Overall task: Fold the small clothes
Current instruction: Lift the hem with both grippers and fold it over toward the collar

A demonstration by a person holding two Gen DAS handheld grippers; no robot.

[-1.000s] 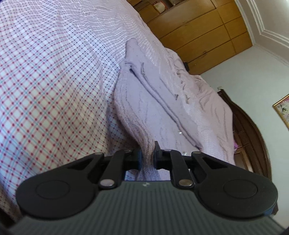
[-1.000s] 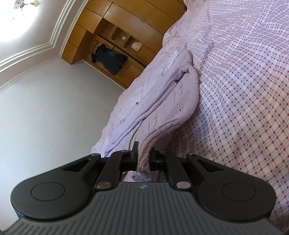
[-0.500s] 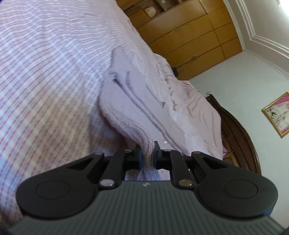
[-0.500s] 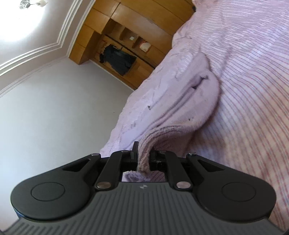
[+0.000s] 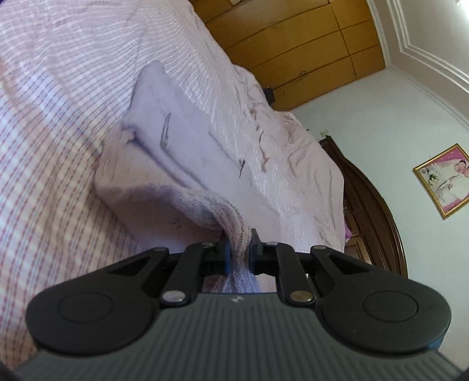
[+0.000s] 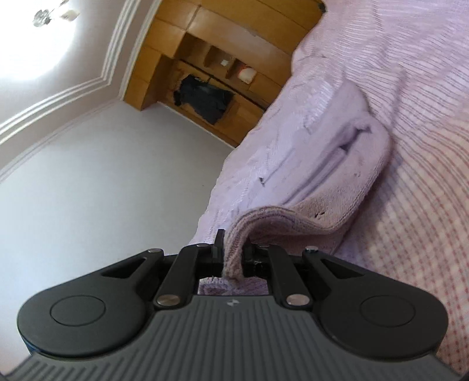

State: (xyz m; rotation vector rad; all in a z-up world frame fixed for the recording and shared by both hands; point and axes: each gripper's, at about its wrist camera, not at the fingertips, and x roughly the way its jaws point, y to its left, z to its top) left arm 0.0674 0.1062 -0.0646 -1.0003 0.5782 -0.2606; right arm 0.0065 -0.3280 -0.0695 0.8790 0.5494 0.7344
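Lilac knit garment (image 5: 181,164), small, lying on checked bedspread (image 5: 44,205) of bed. Near hem lifted: left gripper (image 5: 238,249) and right gripper (image 6: 233,258) each clamped tight on one hem corner. Fold judged begun, not yet laid over; remainder flat.

One lilac knitted garment (image 5: 187,164) lies on one checked bed (image 5: 52,146). Two tongs: left tongs (image 5: 238,249), right tongs (image 6: 233,255). One framed picture (image 5: 445,180), one wooden wardrobe (image 5: 293,52), one dark hanging garment (image 6: 205,98), one ceiling lamp (image 6: 55,14).
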